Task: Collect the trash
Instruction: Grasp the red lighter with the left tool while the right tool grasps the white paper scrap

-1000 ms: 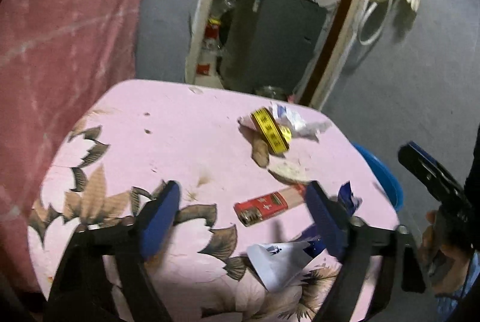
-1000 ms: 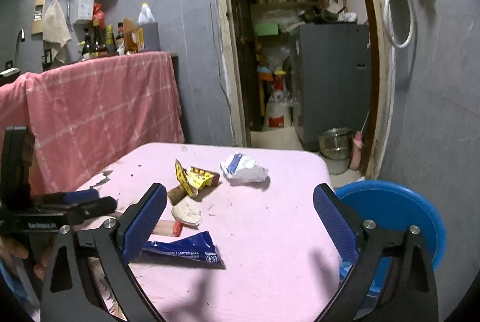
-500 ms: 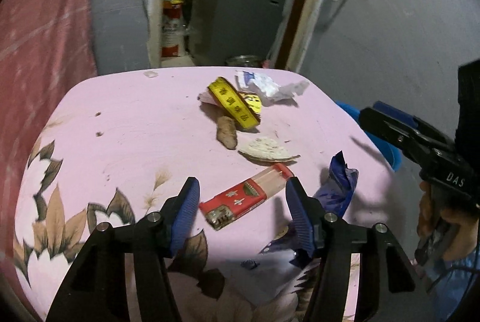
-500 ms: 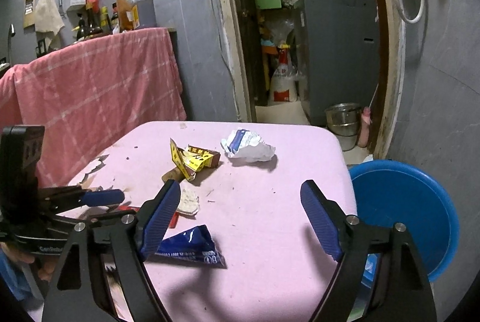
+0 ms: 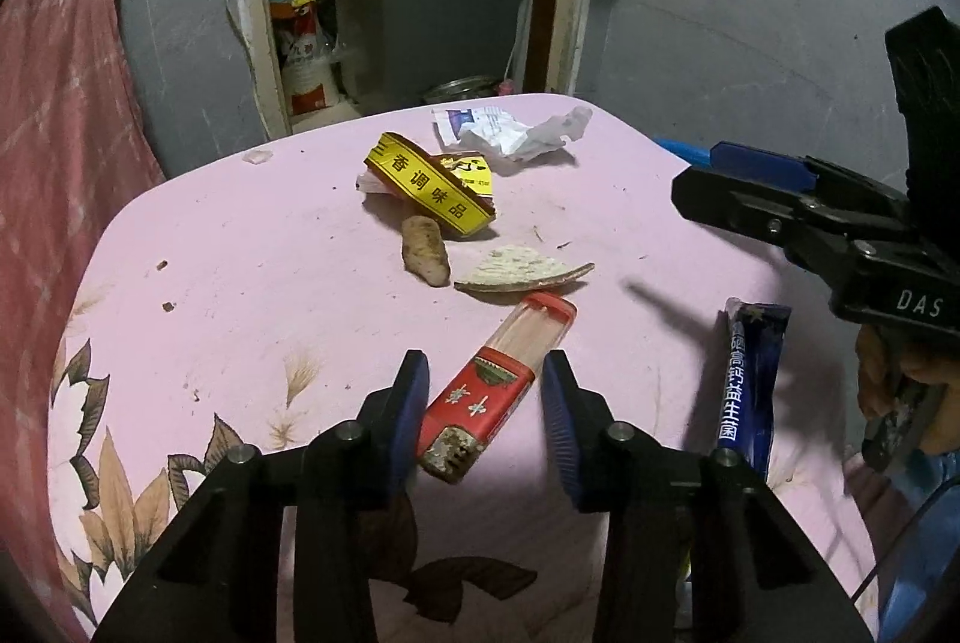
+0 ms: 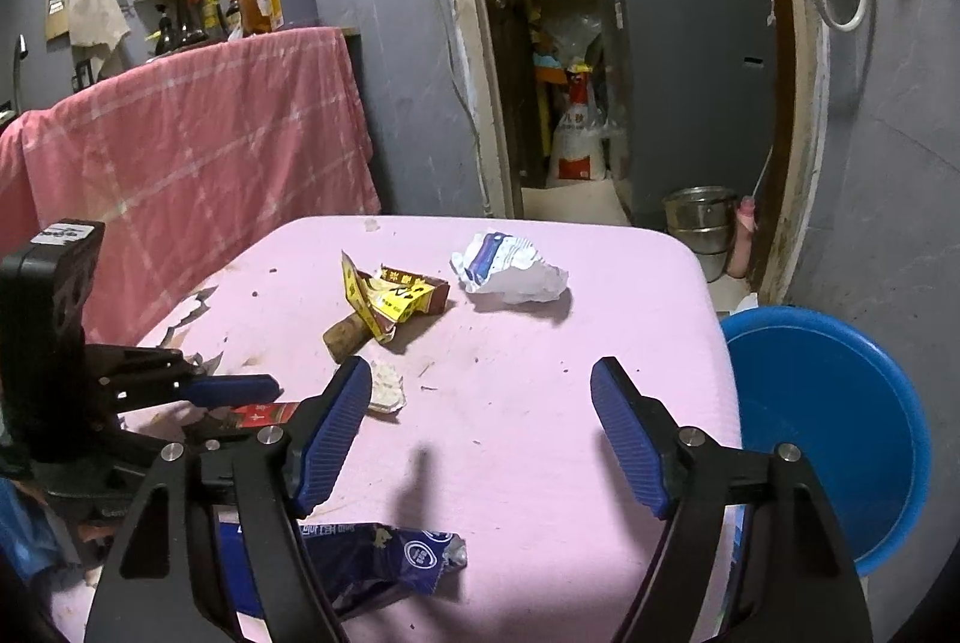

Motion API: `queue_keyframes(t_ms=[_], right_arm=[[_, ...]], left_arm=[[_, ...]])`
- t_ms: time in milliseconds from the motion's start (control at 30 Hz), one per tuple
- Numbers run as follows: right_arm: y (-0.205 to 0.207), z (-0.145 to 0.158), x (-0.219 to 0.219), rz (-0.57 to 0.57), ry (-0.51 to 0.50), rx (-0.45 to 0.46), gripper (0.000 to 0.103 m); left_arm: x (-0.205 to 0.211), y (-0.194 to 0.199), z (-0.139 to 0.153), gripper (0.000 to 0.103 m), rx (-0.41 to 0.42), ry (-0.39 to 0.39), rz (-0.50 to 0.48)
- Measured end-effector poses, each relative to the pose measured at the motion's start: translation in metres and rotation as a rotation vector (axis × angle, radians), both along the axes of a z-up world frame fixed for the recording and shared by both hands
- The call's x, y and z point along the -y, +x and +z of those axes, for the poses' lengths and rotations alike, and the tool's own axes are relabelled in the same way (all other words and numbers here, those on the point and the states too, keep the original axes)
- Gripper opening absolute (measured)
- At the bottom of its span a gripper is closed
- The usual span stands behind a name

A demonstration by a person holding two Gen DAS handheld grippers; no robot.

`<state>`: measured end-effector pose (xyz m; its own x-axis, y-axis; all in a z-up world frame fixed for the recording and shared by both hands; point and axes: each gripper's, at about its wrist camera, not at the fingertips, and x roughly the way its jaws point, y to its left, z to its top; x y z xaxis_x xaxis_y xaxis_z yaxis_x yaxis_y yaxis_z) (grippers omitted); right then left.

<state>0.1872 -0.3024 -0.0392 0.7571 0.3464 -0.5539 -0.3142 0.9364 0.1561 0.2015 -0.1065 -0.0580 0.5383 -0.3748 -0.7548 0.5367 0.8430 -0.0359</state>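
Note:
Trash lies on a pink table (image 5: 240, 247). My left gripper (image 5: 485, 403) straddles a red toothpick box (image 5: 492, 391), its pads close on either side with small gaps. Beyond it lie a flat shell-like scrap (image 5: 522, 271), a brown root piece (image 5: 426, 250), a yellow wrapper (image 5: 432, 187) and a crumpled white wrapper (image 5: 504, 133). A blue wrapper (image 5: 747, 379) lies to the right. My right gripper (image 6: 480, 433) is open and empty above the table, with the blue wrapper (image 6: 384, 559) just below it. The left gripper also shows in the right wrist view (image 6: 228, 397).
A blue basin (image 6: 834, 433) stands off the table's right edge. A pink cloth (image 6: 180, 151) hangs over a counter to the left. An open doorway (image 6: 630, 73) with a grey cabinet lies beyond the table's far edge.
My left gripper has moved forward and down and narrowed around the red toothpick box. My right gripper has moved forward over the table, still open.

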Motion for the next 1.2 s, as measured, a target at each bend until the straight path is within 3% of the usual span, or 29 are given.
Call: queue_keyframes(t_ms=[233, 700, 1200], right_arm=[[0.004, -0.004, -0.006, 0.019, 0.010, -0.023, 0.071], [0.021, -0.016, -0.047, 0.140, -0.051, -0.117, 0.063], [0.041, -0.031, -0.082, 0.209, -0.181, -0.207, 0.058]], left_arm=[[-0.010, -0.007, 0.001, 0.020, 0.000, -0.005, 0.052], [-0.051, -0.007, 0.006, 0.019, -0.002, -0.044, 0.318], [-0.059, -0.004, 0.007, 0.020, -0.014, -0.046, 0.338]])
